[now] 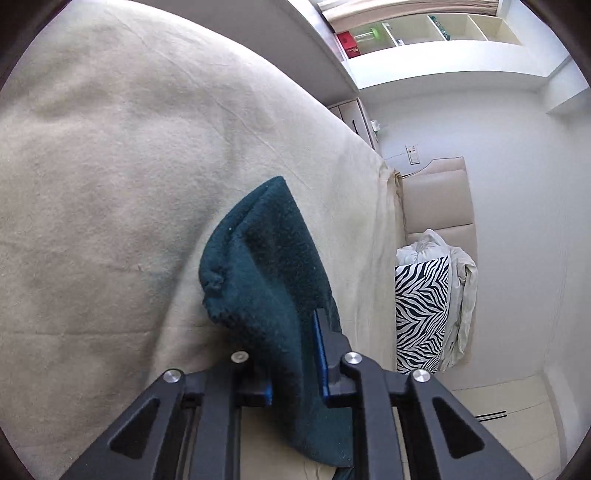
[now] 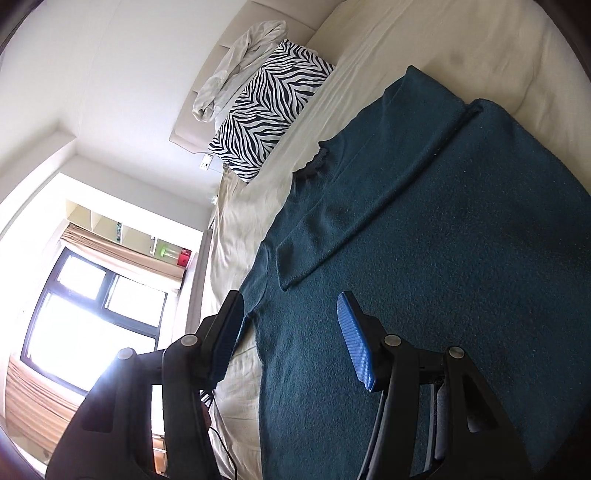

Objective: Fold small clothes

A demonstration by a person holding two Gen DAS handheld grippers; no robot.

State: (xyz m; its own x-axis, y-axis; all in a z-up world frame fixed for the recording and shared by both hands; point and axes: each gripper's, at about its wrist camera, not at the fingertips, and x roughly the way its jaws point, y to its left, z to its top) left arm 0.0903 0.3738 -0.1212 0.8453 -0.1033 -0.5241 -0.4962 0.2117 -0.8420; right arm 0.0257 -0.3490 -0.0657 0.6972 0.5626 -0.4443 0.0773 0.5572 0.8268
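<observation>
A dark teal knit sweater point(image 2: 424, 236) lies flat on a cream bed sheet point(image 2: 369, 48), with one sleeve folded across its body and the collar toward the pillow. My left gripper point(image 1: 295, 354) is shut on a bunched part of the sweater point(image 1: 266, 266) and holds it above the sheet point(image 1: 110, 166). My right gripper point(image 2: 291, 325) is open, its jaws wide apart and empty, hovering over the sweater's edge near the side of the bed.
A zebra-print pillow point(image 2: 269, 107) and a white garment point(image 2: 236, 62) lie at the head of the bed against a beige headboard point(image 1: 439, 192). A window point(image 2: 92, 314) and wall shelves point(image 1: 424, 29) stand beyond the bed.
</observation>
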